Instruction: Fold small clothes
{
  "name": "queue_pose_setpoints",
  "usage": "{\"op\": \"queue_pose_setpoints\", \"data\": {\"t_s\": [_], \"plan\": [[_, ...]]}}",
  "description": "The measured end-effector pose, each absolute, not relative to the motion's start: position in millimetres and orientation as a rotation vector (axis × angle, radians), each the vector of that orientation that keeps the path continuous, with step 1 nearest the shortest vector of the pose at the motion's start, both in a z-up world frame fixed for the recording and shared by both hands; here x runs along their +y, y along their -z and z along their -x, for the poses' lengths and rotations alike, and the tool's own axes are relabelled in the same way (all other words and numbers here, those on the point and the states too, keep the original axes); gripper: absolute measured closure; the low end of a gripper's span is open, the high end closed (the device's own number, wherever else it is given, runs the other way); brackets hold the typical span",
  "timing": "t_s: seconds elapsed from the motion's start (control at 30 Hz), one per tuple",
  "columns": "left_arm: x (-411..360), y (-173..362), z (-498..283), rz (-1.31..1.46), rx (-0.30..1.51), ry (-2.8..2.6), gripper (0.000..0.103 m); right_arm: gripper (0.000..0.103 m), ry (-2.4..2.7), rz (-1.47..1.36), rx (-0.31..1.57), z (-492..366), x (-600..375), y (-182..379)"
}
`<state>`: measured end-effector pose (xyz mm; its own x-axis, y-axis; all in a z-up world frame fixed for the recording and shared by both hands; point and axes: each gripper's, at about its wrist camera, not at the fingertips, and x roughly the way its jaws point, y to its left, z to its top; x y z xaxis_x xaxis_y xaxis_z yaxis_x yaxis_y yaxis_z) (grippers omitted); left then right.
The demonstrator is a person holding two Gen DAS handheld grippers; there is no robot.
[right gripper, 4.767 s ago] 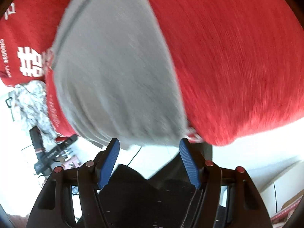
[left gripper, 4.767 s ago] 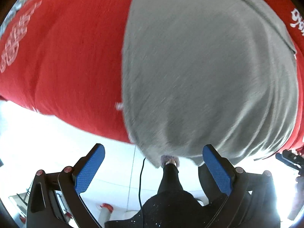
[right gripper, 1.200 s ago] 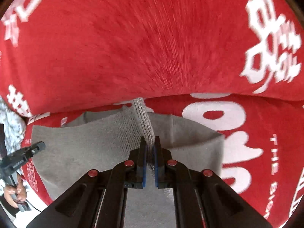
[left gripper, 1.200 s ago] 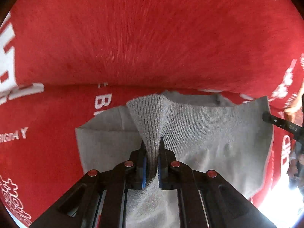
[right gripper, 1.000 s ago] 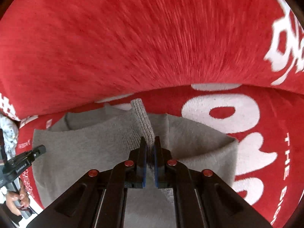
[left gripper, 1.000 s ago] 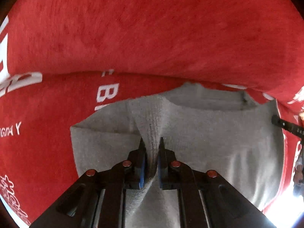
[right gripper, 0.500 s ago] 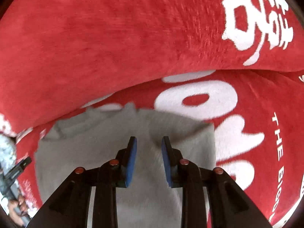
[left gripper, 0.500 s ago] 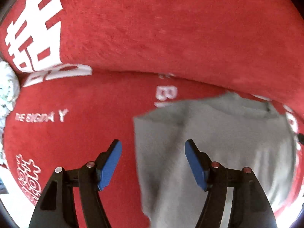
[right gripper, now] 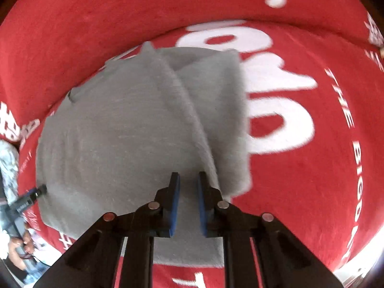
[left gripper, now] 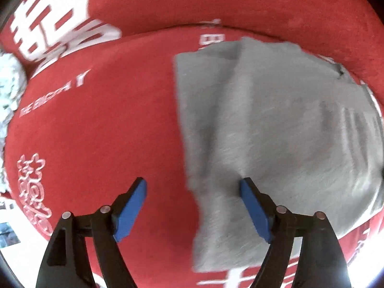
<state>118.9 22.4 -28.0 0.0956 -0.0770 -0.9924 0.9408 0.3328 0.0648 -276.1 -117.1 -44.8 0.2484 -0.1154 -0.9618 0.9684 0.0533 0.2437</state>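
Note:
A grey knitted garment lies folded on a red cloth with white lettering. My left gripper is wide open and empty, raised over the garment's left edge. In the right wrist view the same garment lies flat with a diagonal fold ridge. My right gripper is partly open with a narrow gap, empty, just above the garment's near part. The left gripper's tip shows at the left edge of the right wrist view.
The red cloth covers the seat and the backrest behind it. A pale patterned fabric lies at the far left. A bright white floor shows past the cloth's near edges.
Both grippers were shut on the grey garment's ribbed edge a second ago. Both have let go, opened and pulled back; the garment now lies flat. The left has opened wider than the right.

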Motion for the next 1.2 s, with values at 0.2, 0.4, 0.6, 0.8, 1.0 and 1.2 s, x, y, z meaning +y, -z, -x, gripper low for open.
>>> {"op": "queue_pose_setpoints", "data": {"t_s": [0.2,0.4,0.6,0.8,1.0,1.2], "plan": [[49.9,21.3,-142.1,-0.812,1.42,0.992,0.022,0.047,1.075,-1.36,0.799,300.6,-86.9,22.5],[62.4,33.9,-127.7,-0.755,1.542,1.077,0.022,0.047,0.97,-1.717,0.622,311.4,-31.2,56.4],[50.0,41.5,-116.0,-0.732,1.589,1.111,0.056,0.047,1.068,-1.868,0.365,333.3,-19.8,76.3],[47.5,32.1,-121.2,-0.797,1.537,1.129,0.092,0.095,1.109,-1.783,0.47,337.2,-35.0,59.5],[61.7,41.9,-109.0,-0.884,1.479,1.117,0.095,0.096,1.132,-1.64,0.678,344.8,-36.1,53.1],[65.2,29.9,-104.1,-0.926,1.421,1.123,0.094,0.095,1.121,-1.637,0.732,350.6,-28.8,59.8]]}}
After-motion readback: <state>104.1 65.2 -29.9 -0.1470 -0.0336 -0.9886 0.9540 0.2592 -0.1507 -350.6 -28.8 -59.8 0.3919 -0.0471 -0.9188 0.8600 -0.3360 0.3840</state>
